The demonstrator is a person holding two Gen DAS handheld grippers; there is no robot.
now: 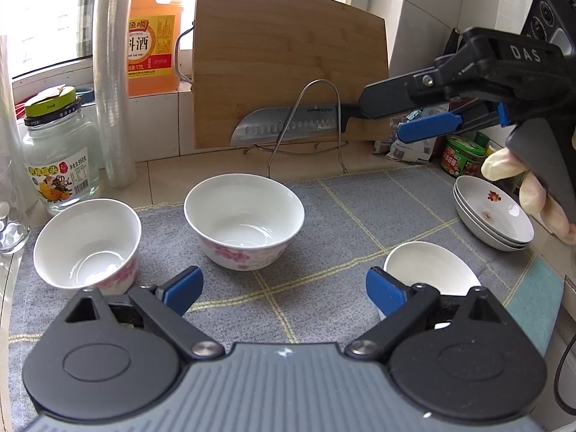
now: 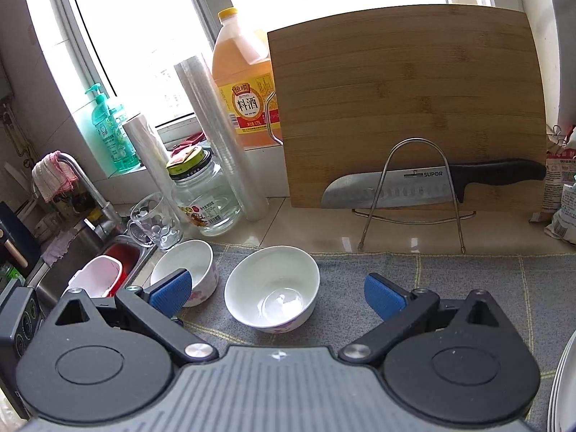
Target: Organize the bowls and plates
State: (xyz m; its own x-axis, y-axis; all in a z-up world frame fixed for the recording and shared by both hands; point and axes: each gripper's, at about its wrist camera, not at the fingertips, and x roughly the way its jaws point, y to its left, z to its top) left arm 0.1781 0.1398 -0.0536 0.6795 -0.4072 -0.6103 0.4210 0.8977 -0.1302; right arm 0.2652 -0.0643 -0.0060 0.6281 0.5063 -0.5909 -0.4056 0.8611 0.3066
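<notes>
Now both tools hang wide apart and empty above a grey checked mat (image 1: 324,216) on a kitchen counter (image 2: 324,230), bowls and plates waiting below. The left tool (image 1: 284,289) faces a flowered bowl (image 1: 244,221) standing upright at mid-mat, with a taller bowl (image 1: 88,243) near it at the mat's left edge. A plain white bowl (image 1: 430,266) sits just beyond the left tool's right finger, and a stack of shallow plates (image 1: 493,212) lies at the far right, well apart from the bowls. The right tool (image 2: 277,293), seen from the left view with its fingers parted in the air above the plates, looks down on the flowered bowl (image 2: 272,291) and the taller bowl (image 2: 187,270).

Nothing appears nested yet, so the first pickup looks to be the step in hand. Judging by the thin, glossy rims, a clean grip would take one wall of a bowl between the pads, seated deep, and lift straight up before carrying it over another bowl. A knife (image 1: 288,126) rests in a wire rack (image 1: 309,126) against the cutting board (image 1: 288,64), so the travel is best kept low and forward.

How many plates make up the stack is hard to count. The white bowl's near side is hidden behind the left tool, and the right view cuts the plates to a sliver.
</notes>
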